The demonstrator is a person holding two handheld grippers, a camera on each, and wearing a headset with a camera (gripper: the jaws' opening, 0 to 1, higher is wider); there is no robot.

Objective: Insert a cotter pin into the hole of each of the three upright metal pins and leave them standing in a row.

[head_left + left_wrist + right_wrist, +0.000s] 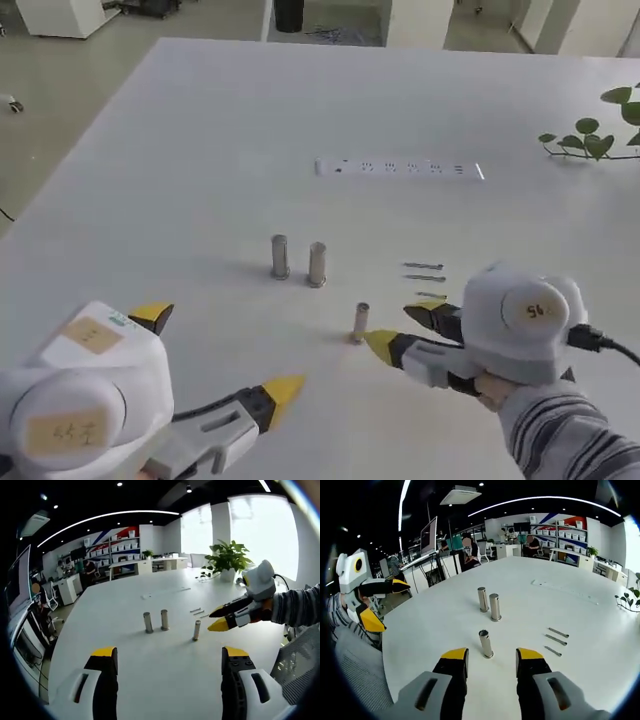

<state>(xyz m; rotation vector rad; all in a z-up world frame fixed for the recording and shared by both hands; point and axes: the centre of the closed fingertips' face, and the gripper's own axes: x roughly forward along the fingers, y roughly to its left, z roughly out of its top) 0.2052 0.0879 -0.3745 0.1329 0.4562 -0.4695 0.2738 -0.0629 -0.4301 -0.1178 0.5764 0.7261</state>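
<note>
Pin out front (361, 323) stands on the counter (200, 140), two more pins (317, 264) behind it, cotter pins (425, 278) right of it. Right gripper (403, 326) just beside it, released; left gripper (218, 352) released too, well left of it.

Open tabletop (200, 130) around, paired metal pins (317, 264) close together, lone pin (361, 323) just before right hand-held gripper (397, 326)
</note>
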